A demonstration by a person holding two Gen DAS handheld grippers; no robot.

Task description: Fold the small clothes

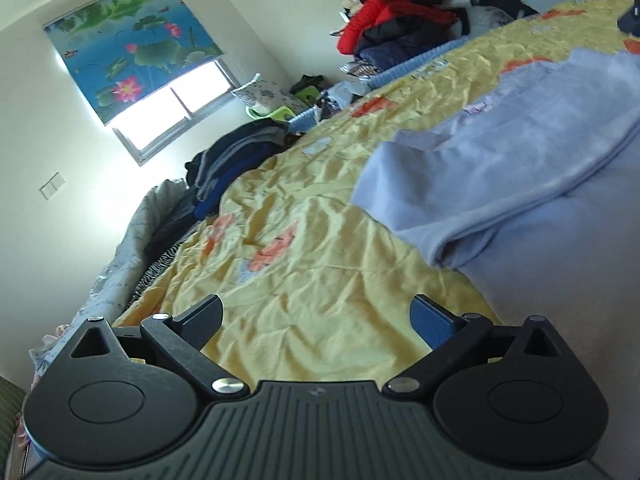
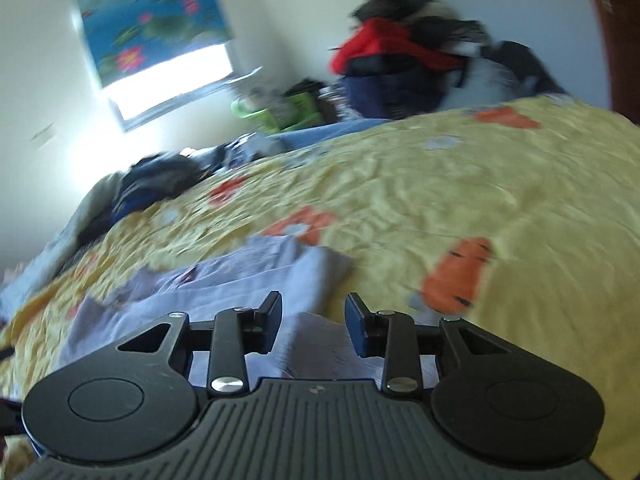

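Left gripper [image 1: 316, 322] hangs low over the yellow bedspread [image 1: 304, 240], jaws spread wide, nothing between them. The pale lilac garment [image 1: 500, 168] lies at its two o'clock, partly folded by the look of it, one doubled edge facing the tool. Over to the right wrist view, which is blurred: the right gripper [image 2: 314, 320] sits right above that garment [image 2: 224, 280], jaws partly apart, gripping nothing that I can make out.

To do this fold cleanly, I'd pinch a true corner on each side, both layers together, lift level and lay it over without dragging the bedspread.

Room? Plenty of bare bedspread from twelve to three o'clock in the right view. The dark folded clothes [image 1: 236, 156] crowd ten o'clock in the left view, and the heaped jackets [image 1: 400, 20] sit far off at one o'clock.
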